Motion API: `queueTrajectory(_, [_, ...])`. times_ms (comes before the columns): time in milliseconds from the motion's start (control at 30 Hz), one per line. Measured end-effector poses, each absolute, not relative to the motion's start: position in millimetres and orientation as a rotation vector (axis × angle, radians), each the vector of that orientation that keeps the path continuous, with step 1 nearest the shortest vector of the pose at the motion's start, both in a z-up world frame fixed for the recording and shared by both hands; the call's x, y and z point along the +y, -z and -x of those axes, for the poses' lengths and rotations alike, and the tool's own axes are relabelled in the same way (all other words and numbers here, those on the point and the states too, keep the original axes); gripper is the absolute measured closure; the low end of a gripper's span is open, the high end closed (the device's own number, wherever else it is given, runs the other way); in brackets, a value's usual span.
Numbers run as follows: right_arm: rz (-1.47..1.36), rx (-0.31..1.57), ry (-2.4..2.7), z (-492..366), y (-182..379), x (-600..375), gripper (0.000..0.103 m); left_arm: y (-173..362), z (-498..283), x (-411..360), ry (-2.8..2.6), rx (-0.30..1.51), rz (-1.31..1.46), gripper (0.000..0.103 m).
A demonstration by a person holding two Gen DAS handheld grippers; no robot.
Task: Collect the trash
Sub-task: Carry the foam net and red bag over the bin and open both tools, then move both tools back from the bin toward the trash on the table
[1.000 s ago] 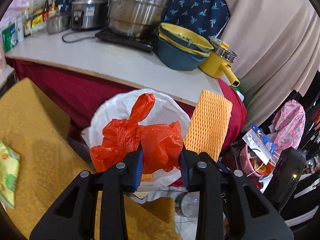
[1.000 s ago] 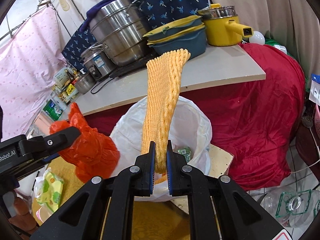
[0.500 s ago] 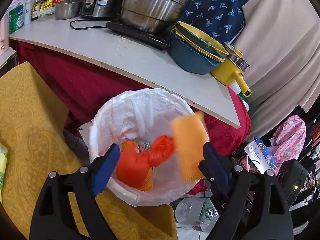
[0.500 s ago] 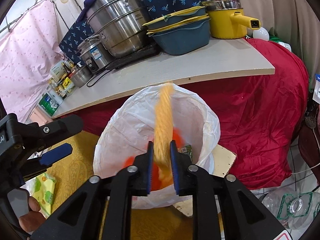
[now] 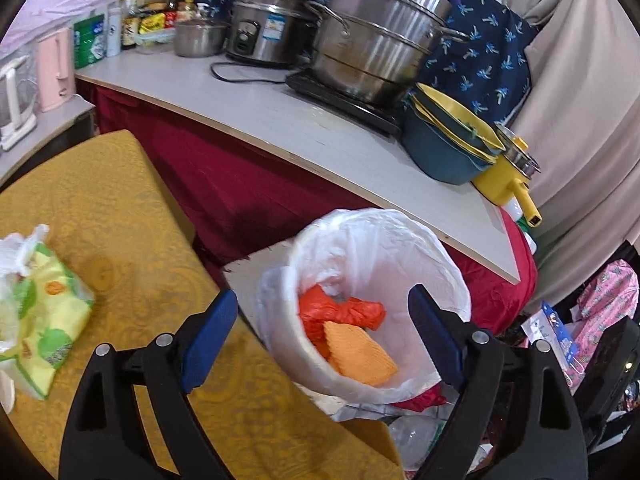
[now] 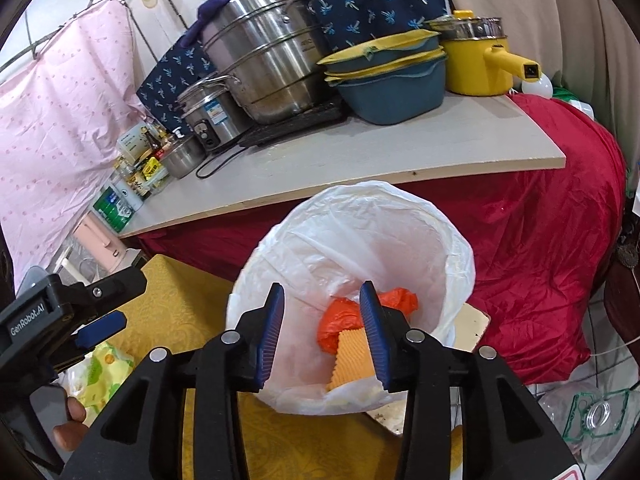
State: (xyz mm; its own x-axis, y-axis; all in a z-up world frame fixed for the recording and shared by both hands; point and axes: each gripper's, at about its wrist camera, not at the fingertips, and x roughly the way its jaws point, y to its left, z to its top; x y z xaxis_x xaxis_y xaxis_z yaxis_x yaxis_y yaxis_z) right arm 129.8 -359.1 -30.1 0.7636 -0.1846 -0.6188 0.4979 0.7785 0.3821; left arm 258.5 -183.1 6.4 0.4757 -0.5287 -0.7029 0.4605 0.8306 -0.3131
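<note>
A bin with a white liner [image 5: 280, 344] stands beside the yellow-clothed table [image 5: 120, 220]. Inside it lie a crumpled red plastic bag [image 5: 344, 312] and an orange foam net sleeve [image 5: 360, 352]. My left gripper [image 5: 323, 312] hangs open wide above the bin's near rim, holding nothing. My right gripper [image 6: 322, 292] is above the bin liner [image 6: 360, 216] with its jaws opening and nothing between them; the red bag [image 6: 344, 320] and foam sleeve [image 6: 352, 356] lie below it. A green-yellow wrapper pack [image 5: 44, 320] lies on the table at the left.
Behind the bin a white counter [image 5: 320, 132] over red cloth carries steel pots [image 5: 372, 40], stacked blue-yellow basins [image 5: 444, 144] and a yellow pot [image 5: 504, 184]. A clear plastic bottle [image 5: 408, 436] lies on the floor by the bin. A pink kettle [image 5: 56, 68] stands far left.
Both grippers let go: the red bag and the foam sleeve dropped into the bin. The left jaws spread wide and swung left; the right jaws parted.
</note>
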Motion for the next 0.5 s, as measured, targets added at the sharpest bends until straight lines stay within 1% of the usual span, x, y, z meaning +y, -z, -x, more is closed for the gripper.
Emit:
queueTrajectory(267, [-0.524, 0.569, 0.321, -137.6, 2.8, -315.7, 0.060, -26.2, -253.6, -117.6, 0.489, 0.833, 0.094, 0.020])
queueTrajectory(333, [-0.509, 0.568, 0.291, -140.9, -3.6, -299.7, 0.060, -30.9, -252.2, -97.7, 0.457, 0.820, 0.101, 0.018])
queueTrajectory(400, [-0.493, 0.571, 0.262, -144.8, -8.2, -285.2, 0.060, -35.1, -250.7, -79.3, 0.428, 0.805, 0.105, 0.015])
queueTrajectory(500, [-0.468, 0.577, 0.217, -150.6, -14.7, -261.2, 0.059, -39.6, -248.4, -48.6, 0.369, 0.784, 0.104, 0.015])
